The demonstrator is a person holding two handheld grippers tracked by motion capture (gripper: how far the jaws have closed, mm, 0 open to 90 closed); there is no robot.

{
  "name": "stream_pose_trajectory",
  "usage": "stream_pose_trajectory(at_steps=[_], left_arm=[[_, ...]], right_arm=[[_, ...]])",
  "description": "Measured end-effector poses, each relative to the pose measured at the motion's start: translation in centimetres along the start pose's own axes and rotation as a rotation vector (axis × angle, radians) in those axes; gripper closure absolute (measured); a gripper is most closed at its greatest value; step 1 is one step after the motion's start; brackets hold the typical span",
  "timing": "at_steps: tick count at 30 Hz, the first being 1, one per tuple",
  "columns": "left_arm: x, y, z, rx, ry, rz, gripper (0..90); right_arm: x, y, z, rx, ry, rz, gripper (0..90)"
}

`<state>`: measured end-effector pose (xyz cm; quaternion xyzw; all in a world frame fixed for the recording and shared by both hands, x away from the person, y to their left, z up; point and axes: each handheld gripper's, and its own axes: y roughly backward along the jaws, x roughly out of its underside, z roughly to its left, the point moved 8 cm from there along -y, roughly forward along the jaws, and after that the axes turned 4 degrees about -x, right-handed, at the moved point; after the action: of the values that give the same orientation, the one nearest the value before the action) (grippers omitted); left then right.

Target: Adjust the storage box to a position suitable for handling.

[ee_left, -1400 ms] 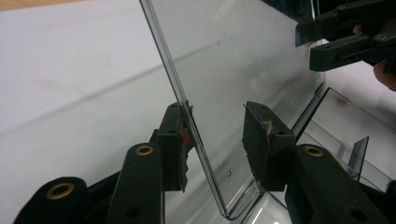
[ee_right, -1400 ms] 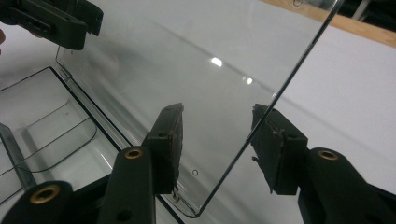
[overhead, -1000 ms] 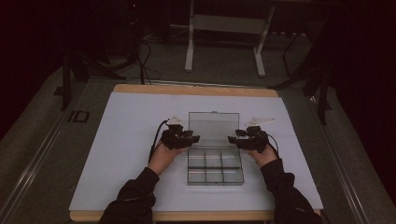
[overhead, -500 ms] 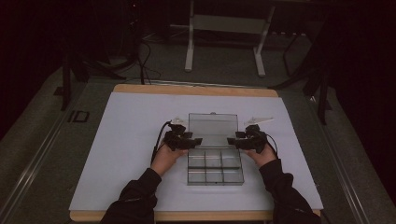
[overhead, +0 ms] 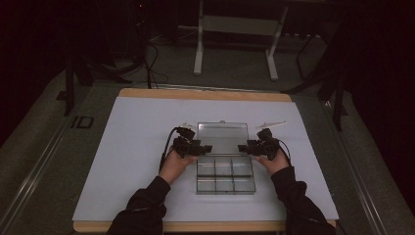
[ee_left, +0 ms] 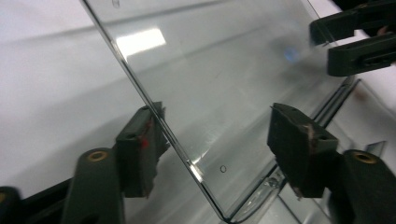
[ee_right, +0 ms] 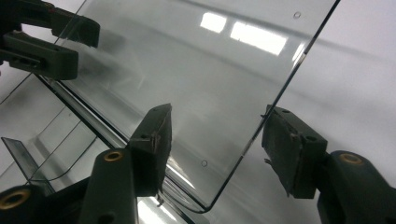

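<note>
While the person leans in from the near edge of the white table [overhead: 122, 161], the high view has a clear plastic compartment box [overhead: 225, 176] lying near the table's middle, its lid [overhead: 222, 139] swung open on the far side. The left gripper [overhead: 203, 147] sits at the lid's left edge and the right gripper [overhead: 243, 147] at its right edge, each held in a hand with a dark sleeve behind it. Two small pale objects lie on the table just beyond the lid's far corners; I can't make out what they are.

Along the left gripper view, the left gripper [ee_left: 217, 140] has its jaws spread wide, straddling the lid's [ee_left: 224, 74] side edge near the hinge corner; one jaw sits just against the edge, the other stands clear. The right gripper [ee_left: 336, 46] shows at the far side.

Over in the right gripper view, the right gripper [ee_right: 217, 140] is likewise wide open, with the lid's [ee_right: 196, 70] edge running between the jaws, gripping nothing. Box dividers [ee_right: 28, 158] show lower left.
</note>
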<state>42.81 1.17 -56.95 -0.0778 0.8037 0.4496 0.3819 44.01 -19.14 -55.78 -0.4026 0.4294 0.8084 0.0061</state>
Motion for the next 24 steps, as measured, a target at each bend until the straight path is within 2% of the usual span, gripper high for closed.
stream_pose_trajectory(at_steps=[6,8,13,16,18,24], left_arm=[[0.17,-0.25,0.08,0.026,0.034,0.007,31.4],[0.11,-0.24,0.05,0.017,0.024,0.009,30.8],[0.16,-0.30,0.13,0.025,0.033,0.011,30.6],[0.26,-0.38,0.22,0.021,0.045,0.018,27.4],[0.47,-0.62,0.50,0.031,0.088,0.041,24.4],[0.57,-0.69,0.58,0.044,0.107,0.048,24.3]], right_arm=[[0.16,-0.16,-0.21,-0.023,-0.046,0.008,41.6],[0.16,-0.17,-0.24,-0.024,-0.054,0.014,41.6],[0.15,-0.22,-0.28,-0.027,-0.063,0.023,41.2],[0.19,-0.31,-0.38,-0.016,-0.063,0.037,38.2],[0.28,-0.42,-0.38,-0.005,-0.058,0.052,38.3],[0.29,-0.47,-0.35,-0.006,-0.062,0.058,38.6]])
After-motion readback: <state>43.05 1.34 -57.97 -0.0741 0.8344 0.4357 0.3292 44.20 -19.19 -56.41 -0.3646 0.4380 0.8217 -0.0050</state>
